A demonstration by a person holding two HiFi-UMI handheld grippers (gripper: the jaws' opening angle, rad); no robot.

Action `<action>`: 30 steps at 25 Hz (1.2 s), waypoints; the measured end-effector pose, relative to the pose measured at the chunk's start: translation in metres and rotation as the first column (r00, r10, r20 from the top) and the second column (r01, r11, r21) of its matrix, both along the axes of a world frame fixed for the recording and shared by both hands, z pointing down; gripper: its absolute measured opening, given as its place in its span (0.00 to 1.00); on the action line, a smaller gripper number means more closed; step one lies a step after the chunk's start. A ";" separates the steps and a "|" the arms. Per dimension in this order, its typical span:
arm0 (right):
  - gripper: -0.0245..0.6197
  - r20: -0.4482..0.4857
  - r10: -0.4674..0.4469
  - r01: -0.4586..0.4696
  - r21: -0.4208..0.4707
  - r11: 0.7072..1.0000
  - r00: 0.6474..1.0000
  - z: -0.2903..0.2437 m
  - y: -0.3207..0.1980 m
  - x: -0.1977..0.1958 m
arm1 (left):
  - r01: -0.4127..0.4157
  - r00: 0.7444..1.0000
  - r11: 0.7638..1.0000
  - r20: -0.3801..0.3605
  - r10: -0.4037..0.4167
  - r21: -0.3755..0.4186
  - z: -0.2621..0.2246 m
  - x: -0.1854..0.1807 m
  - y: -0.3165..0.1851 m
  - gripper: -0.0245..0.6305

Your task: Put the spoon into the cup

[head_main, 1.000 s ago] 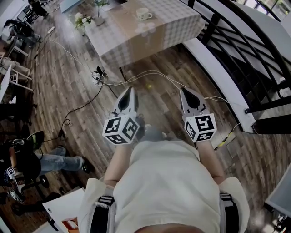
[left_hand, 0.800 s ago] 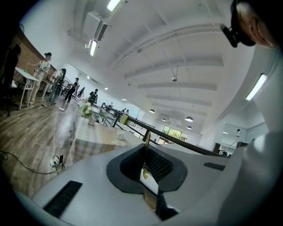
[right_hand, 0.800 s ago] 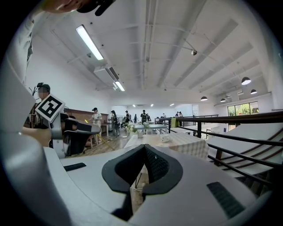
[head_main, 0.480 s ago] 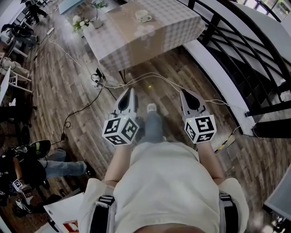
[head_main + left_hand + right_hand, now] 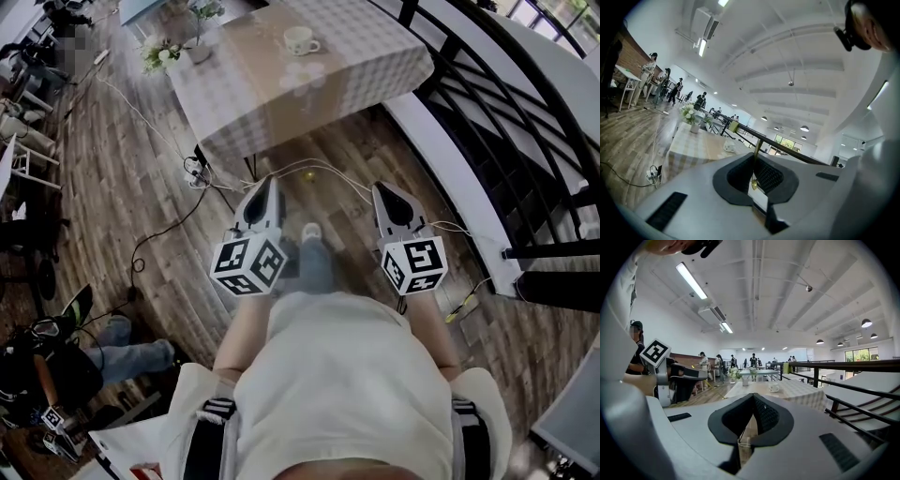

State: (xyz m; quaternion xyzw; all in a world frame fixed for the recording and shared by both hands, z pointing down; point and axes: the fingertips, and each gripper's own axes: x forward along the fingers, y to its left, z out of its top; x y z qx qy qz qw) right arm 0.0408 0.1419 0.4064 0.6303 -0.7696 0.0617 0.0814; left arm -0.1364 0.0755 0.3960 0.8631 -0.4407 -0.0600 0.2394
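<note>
Two grippers in the head view: how do they stand?
Side by side, pointing ahead. The left gripper [image 5: 269, 184] and right gripper [image 5: 383, 189] are both pinched together and empty. The cup [image 5: 300, 40] sits on the table [image 5: 375, 56], well ahead, nearer the left's line.
Left gripper view?
Tips closed, cup [image 5: 729, 146] far off, left of them.
Right gripper view?
Tips closed too, cup [image 5: 774, 387] right of them. The spoon I can't make out anywhere, so not its axis either.

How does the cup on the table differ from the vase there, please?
The cup is white with a side handle; the vase shows no handle. The vase holds flowers; nothing sticks out of the cup. The cup stands toward the table's middle, the vase at its edge. Both stand upright on the table.
</note>
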 end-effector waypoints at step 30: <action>0.04 -0.023 0.037 -0.037 0.001 0.999 0.999 -0.019 -0.228 0.034 | -0.070 0.997 0.997 0.017 0.070 -0.008 -0.009 0.041 -0.231 0.04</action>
